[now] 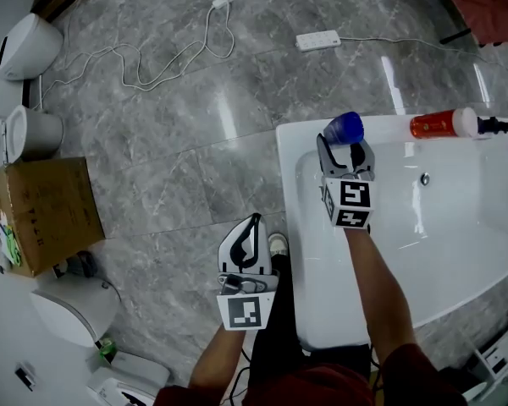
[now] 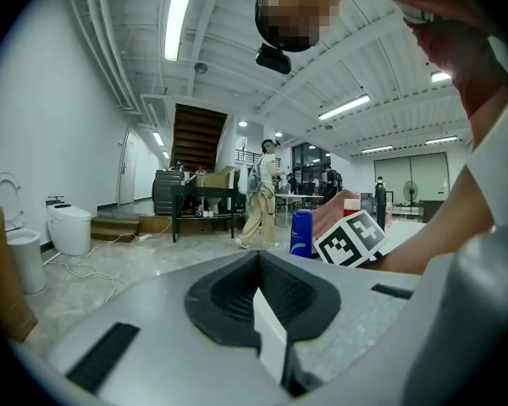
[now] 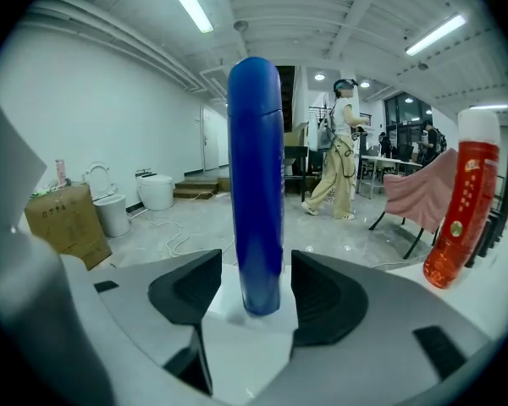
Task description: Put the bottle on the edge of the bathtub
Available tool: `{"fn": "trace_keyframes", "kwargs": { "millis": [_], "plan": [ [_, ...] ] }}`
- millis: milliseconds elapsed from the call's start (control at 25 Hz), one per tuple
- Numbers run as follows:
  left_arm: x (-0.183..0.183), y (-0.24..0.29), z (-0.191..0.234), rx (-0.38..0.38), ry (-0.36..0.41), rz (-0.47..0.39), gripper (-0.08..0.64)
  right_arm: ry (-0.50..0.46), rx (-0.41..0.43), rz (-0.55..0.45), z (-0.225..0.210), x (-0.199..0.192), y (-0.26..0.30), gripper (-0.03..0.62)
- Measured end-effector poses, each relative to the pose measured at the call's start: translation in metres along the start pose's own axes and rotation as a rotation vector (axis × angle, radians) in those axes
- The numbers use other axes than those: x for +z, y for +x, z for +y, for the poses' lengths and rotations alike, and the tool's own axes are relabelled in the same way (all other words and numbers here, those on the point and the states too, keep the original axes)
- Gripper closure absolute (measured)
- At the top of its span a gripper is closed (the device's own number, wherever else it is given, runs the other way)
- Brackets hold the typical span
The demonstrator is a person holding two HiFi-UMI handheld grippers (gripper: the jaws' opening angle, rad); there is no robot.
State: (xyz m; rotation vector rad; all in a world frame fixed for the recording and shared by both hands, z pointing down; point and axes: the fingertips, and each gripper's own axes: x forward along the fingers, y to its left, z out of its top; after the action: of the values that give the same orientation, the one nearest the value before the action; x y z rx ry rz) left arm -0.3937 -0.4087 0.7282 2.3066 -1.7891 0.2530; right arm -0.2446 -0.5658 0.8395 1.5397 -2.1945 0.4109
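Right gripper (image 1: 345, 149) spread, pads clear of tall blue plastic bottle (image 3: 256, 184) standing upright between them on white bathtub rim (image 1: 288, 193). Left gripper (image 2: 269, 332) pressed together, empty.

A grey veined marble floor (image 1: 178, 134) fills the room, glossy under the lights. A white power strip (image 1: 317, 40) lies on it, and a loose white cable (image 1: 140, 81) trails nearby. Along the left stand white toilets (image 1: 30, 45) and a cardboard box (image 1: 46, 214). The walls (image 3: 110, 134) are plain white, and long tube lights (image 2: 178, 15) run along the ribbed ceiling. Farther back are a dark staircase (image 2: 196, 138) and what may be a black table (image 2: 203, 200). A person (image 3: 340, 155) walks past.
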Motion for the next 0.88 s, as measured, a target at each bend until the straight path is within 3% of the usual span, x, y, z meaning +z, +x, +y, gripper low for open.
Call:
{"fn": "trace_keyframes", "kwargs": {
  "millis": [360, 880],
  "plan": [
    [0.033, -0.017, -0.008, 0.014, -0.005, -0.031, 0.554, 0.024, 0.026, 0.068, 0.007, -0.022, -0.059, 0.341],
    [0.114, -0.128, -0.074, 0.034, -0.028, -0.087, 0.554, 0.035, 0.073, 0.004, 0.018, 0.007, -0.277, 0.365]
  ]
}}
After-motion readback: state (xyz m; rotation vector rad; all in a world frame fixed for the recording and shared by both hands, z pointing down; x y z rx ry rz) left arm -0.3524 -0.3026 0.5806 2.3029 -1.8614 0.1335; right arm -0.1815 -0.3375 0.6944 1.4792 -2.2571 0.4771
